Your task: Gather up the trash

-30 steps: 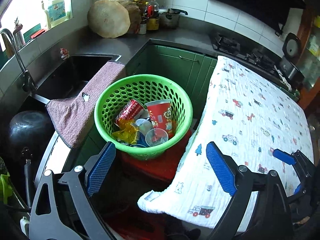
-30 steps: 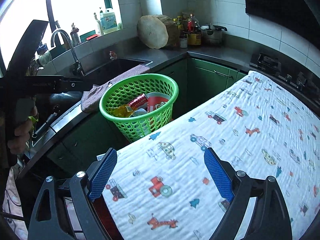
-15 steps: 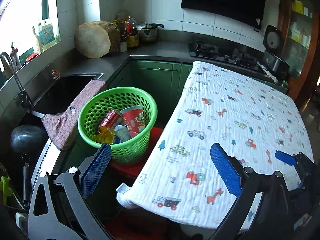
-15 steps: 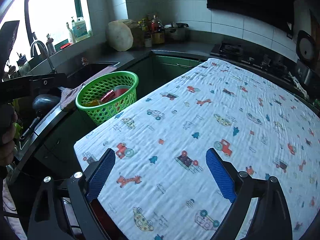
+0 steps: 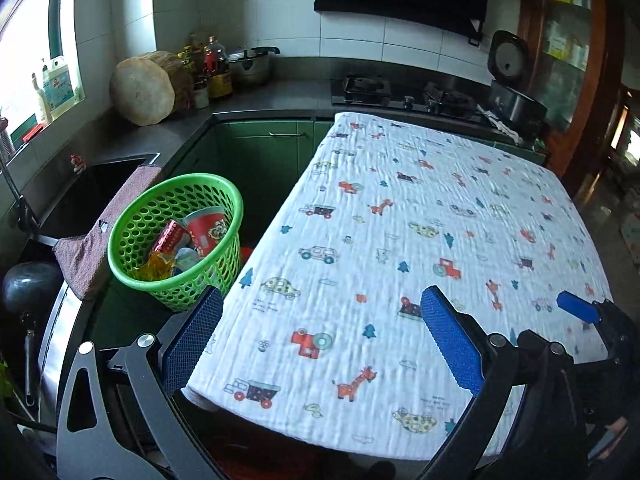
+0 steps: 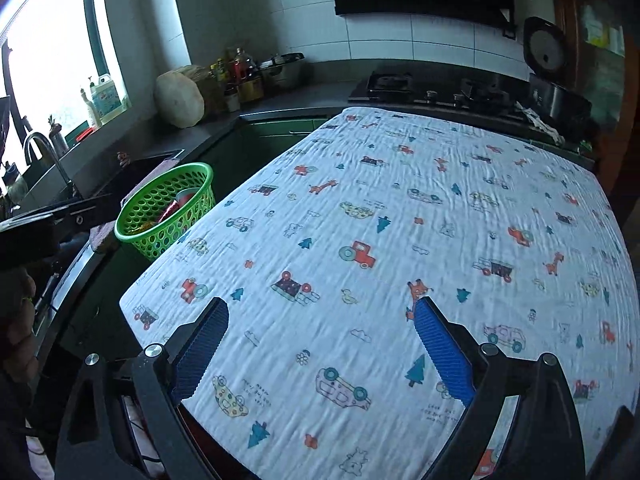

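Observation:
A green perforated basket [image 5: 132, 248] stands left of the table and holds trash: a red paper cup [image 5: 206, 226], a red can [image 5: 172, 236] and a yellow wrapper [image 5: 158, 264]. In the right wrist view the basket [image 6: 160, 232] is farther off at left. My left gripper [image 5: 320, 300] is open over the near left edge of the cloth-covered table [image 5: 400, 220], nothing between its blue pads. My right gripper [image 6: 320, 308] is open over the same printed cloth [image 6: 400, 220], also empty. One of its blue pads [image 5: 576, 312] shows at the right of the left wrist view.
A pink towel [image 5: 96, 248] hangs over the sink edge beside the basket, and a black pot [image 5: 28, 284] sits in the sink. A wooden block [image 5: 142, 92], bottles, a gas stove [image 5: 368, 88] and a rice cooker [image 5: 512, 92] line the counter. A hand [image 6: 20, 320] shows at left.
Both grippers have drawn away from the basket and out over the table. The basket has slid left and shrunk in both views. Both jaws stayed wide and empty.

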`<state>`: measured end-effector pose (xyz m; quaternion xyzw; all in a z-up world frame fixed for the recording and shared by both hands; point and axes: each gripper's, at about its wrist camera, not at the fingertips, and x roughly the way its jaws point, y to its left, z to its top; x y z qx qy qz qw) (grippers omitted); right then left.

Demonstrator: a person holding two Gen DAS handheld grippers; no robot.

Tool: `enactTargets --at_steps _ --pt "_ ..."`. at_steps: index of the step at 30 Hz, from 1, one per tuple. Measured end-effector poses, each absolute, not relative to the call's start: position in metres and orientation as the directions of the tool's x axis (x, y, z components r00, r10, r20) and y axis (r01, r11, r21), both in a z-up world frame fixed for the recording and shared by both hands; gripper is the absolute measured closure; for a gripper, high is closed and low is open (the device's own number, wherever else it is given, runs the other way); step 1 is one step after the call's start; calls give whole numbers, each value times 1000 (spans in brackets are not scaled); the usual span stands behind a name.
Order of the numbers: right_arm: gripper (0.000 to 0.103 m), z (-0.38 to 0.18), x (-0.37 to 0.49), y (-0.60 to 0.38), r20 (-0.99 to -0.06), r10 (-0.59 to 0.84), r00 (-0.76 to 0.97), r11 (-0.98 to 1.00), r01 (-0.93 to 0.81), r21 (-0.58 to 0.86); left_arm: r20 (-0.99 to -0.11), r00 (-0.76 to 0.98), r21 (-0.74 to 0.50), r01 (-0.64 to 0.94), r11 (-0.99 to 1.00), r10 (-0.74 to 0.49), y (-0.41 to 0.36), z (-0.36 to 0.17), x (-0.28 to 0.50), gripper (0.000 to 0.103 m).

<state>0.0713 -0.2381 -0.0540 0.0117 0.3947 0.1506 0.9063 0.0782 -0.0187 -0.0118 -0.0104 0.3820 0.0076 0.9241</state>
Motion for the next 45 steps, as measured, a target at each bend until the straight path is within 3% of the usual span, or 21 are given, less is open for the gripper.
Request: enactTargets --at_steps 45 --pt "11 -45 55 -279 -686 229 691 973 -181 144 -725 688 24 -17 1000 29 -50 -21 74 5"
